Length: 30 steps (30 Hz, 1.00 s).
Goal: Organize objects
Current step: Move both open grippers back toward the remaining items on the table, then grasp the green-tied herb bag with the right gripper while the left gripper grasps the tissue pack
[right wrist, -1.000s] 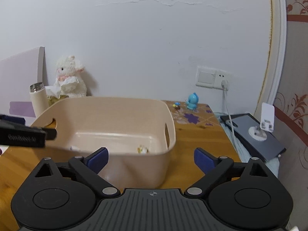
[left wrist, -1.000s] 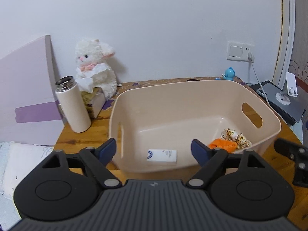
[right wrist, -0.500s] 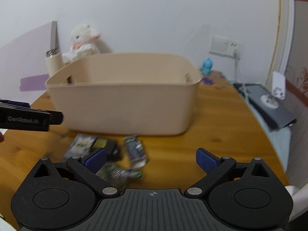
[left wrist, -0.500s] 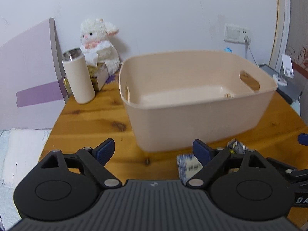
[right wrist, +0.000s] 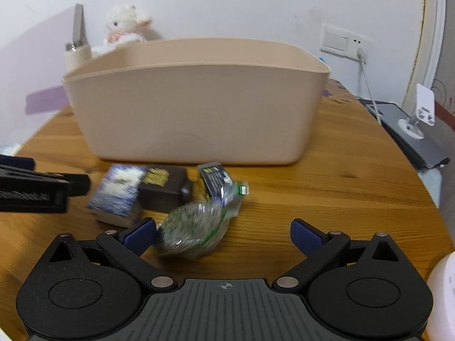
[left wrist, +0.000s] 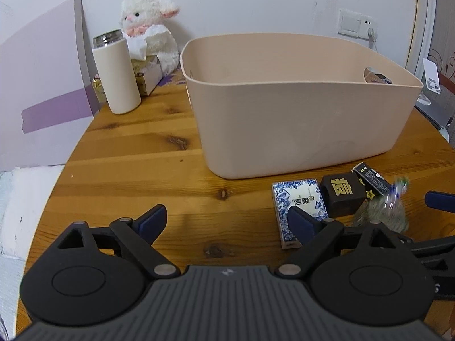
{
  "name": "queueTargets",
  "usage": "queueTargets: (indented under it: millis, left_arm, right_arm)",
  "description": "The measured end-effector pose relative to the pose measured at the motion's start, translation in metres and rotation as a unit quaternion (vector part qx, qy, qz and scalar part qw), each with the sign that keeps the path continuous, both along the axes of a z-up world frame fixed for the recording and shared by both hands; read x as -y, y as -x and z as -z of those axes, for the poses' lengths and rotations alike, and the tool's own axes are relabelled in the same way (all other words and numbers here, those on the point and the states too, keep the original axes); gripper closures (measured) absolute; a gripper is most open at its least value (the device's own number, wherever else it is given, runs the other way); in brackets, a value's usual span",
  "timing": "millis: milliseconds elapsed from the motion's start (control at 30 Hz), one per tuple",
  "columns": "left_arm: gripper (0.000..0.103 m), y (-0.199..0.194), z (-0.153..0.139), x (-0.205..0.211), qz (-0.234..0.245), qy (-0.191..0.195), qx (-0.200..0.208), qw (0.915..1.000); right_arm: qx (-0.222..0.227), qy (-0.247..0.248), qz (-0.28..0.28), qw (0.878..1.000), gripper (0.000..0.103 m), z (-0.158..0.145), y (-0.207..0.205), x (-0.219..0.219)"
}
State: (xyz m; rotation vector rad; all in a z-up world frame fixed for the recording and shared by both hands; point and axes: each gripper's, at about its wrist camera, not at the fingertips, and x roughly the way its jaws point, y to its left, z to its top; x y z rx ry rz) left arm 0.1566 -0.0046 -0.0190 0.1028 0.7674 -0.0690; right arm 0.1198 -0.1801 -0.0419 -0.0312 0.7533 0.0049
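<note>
A beige plastic bin [left wrist: 298,119] [right wrist: 196,113] stands on the wooden table [left wrist: 136,153]. In front of it lie a blue-and-white tissue pack [left wrist: 295,201] [right wrist: 116,190], a black box with a gold character [left wrist: 342,191] [right wrist: 163,190], a small dark packet [left wrist: 372,180] [right wrist: 214,179] and a clear bag of grey-green stuff [left wrist: 381,213] [right wrist: 193,227]. My left gripper [left wrist: 226,218] is open over bare wood, its right finger just in front of the tissue pack. My right gripper [right wrist: 224,230] is open; the bag lies between its fingers, close to the left one.
A cream thermos [left wrist: 116,74], a white plush lamb [left wrist: 148,28] and a tissue box [left wrist: 148,71] stand at the back left by a purple board [left wrist: 42,85]. On the right sit a grey device with a phone stand [right wrist: 421,113] and a wall socket [right wrist: 344,42] with a cable.
Both grippers have come down from looking into the bin to table height in front of it. The small items before the bin have come into view and grown nearer.
</note>
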Motion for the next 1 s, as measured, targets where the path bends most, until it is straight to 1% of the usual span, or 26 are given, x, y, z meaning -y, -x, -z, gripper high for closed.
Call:
queueTargets:
  millis: [100, 300, 433, 567, 700, 767, 833, 867, 900, 933, 967, 1000]
  left_arm:
    - [0.011, -0.002, 0.004, 0.002, 0.004, 0.003, -0.004, 1.0000]
    - [0.011, -0.006, 0.011, 0.015, 0.019, 0.017, -0.019, 0.9995]
    - [0.009, -0.009, 0.014, 0.027, 0.031, 0.022, -0.022, 0.9990]
    - [0.008, -0.017, 0.019, 0.034, 0.030, 0.032, -0.039, 0.9982]
    - [0.008, -0.028, 0.027, 0.035, 0.030, 0.055, -0.070, 0.9956]
    - [0.008, -0.030, 0.029, 0.036, 0.031, 0.052, -0.068, 0.9959]
    - [0.009, -0.031, 0.030, 0.037, 0.032, 0.049, -0.066, 0.9961]
    - [0.010, -0.031, 0.030, 0.038, 0.032, 0.047, -0.065, 0.9962]
    - [0.013, -0.031, 0.030, 0.038, 0.033, 0.045, -0.063, 0.9965]
    - [0.019, -0.030, 0.029, 0.039, 0.033, 0.039, -0.060, 0.9968]
    - [0.022, -0.029, 0.029, 0.040, 0.035, 0.031, -0.058, 0.9972]
    - [0.028, -0.029, 0.028, 0.040, 0.037, 0.024, -0.056, 0.9974]
  right_arm:
    - [-0.007, 0.005, 0.008, 1.000, 0.001, 0.006, 0.001, 0.008]
    - [-0.008, -0.030, 0.021, 0.999, 0.001, 0.011, 0.001, 0.030]
    - [-0.002, -0.038, 0.020, 0.999, 0.001, 0.010, -0.003, 0.035]
    - [0.003, -0.040, 0.017, 0.999, 0.008, 0.008, -0.008, 0.036]
    - [-0.005, -0.061, 0.013, 0.998, 0.013, 0.010, -0.014, 0.042]
    - [-0.008, -0.066, 0.010, 0.998, 0.016, 0.011, -0.016, 0.042]
    - [-0.006, -0.064, 0.005, 0.998, 0.023, 0.011, -0.019, 0.042]
    - [-0.004, -0.060, 0.002, 0.998, 0.031, 0.011, -0.020, 0.041]
    - [-0.004, -0.056, -0.001, 0.998, 0.041, 0.010, -0.021, 0.040]
    - [-0.004, -0.054, -0.003, 0.999, 0.046, 0.010, -0.022, 0.039]
    - [-0.004, -0.052, -0.004, 0.999, 0.051, 0.009, -0.023, 0.039]
    - [-0.004, -0.052, -0.006, 0.999, 0.054, 0.009, -0.023, 0.038]
